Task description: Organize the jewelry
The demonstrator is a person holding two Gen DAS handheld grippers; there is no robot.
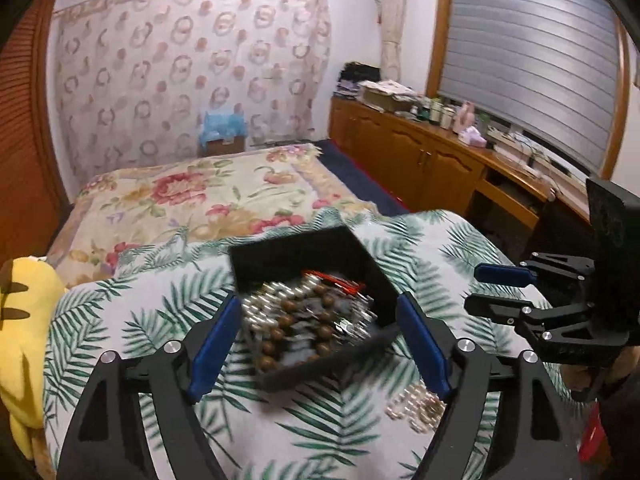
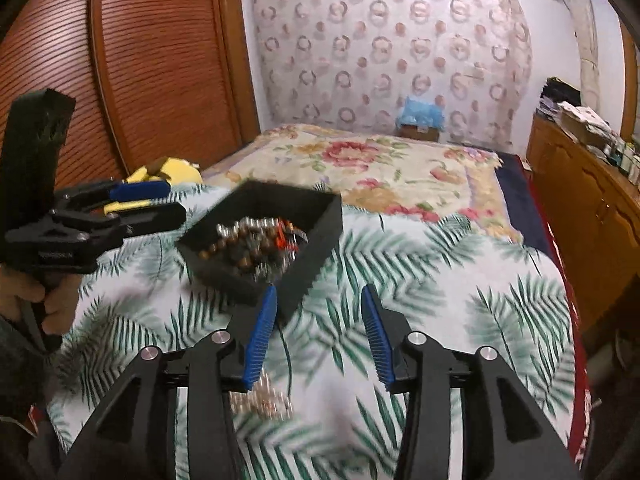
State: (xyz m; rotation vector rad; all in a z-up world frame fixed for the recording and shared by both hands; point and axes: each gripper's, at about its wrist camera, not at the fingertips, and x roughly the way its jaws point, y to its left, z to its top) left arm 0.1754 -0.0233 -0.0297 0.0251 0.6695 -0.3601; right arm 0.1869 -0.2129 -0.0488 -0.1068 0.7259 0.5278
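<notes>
A leaf-print bedspread (image 1: 152,320) carries a black box (image 1: 304,256) and loose beads (image 1: 416,404).

**Bedroom with floral bed and wooden cabinets**

A bed (image 1: 192,200) under a floral blanket meets a ring-patterned curtain (image 1: 192,64) at its far edge. Louvred wooden doors (image 2: 160,60) stand left; low wooden cabinets (image 1: 404,148) run right beneath a shuttered window (image 1: 532,52).
</notes>
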